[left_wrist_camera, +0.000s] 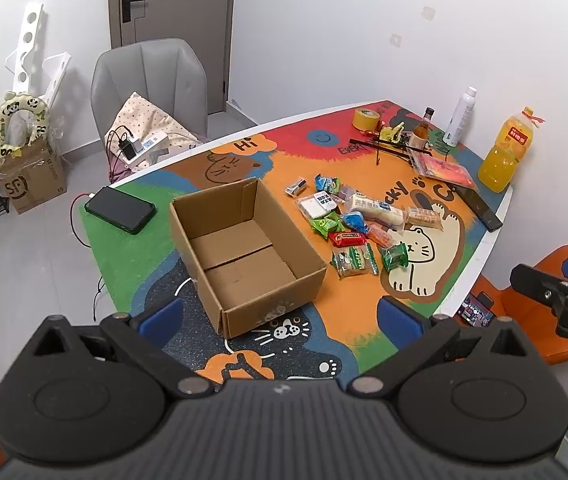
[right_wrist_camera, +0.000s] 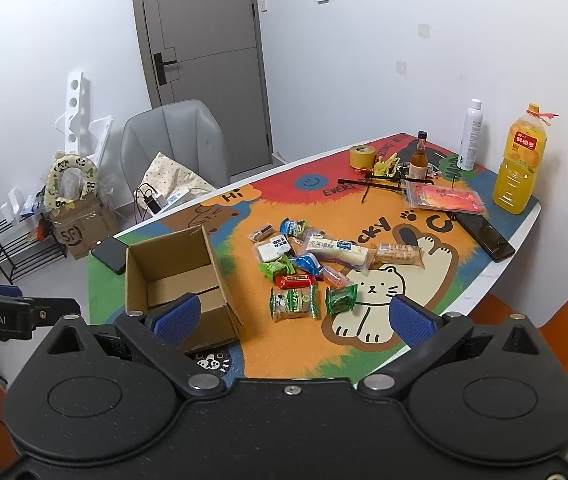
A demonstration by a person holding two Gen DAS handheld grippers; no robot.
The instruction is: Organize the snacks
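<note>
Snacks [left_wrist_camera: 353, 224] lie in a loose pile on the mat [left_wrist_camera: 347, 304], just to the right of the box [left_wrist_camera: 244, 256] and apart from it. Box: open-topped cardboard, upright, nothing inside. Pile contents include a long white bar [right_wrist_camera: 337, 250], a red packet [right_wrist_camera: 295, 280], two green packets [right_wrist_camera: 295, 303] [right_wrist_camera: 340, 299] at the near edge, and a blue packet [right_wrist_camera: 307, 263] in the middle; several wrappers overlap.

Left gripper [left_wrist_camera: 280, 316]: fingers spread wide, holding nothing, raised above the near end of the box. Right gripper [right_wrist_camera: 293, 316]: fingers spread wide, holding nothing, raised above the near edge of the pile; its left pad [right_wrist_camera: 176, 318] overlaps the box corner in the right wrist view.

At the far end of the table: juice bottle [left_wrist_camera: 503, 152], white can [left_wrist_camera: 459, 116], small brown bottle [left_wrist_camera: 421, 132], tape roll [left_wrist_camera: 365, 118]. One phone [left_wrist_camera: 120, 209] lies left of the box, a second [left_wrist_camera: 479, 208] near the right edge
</note>
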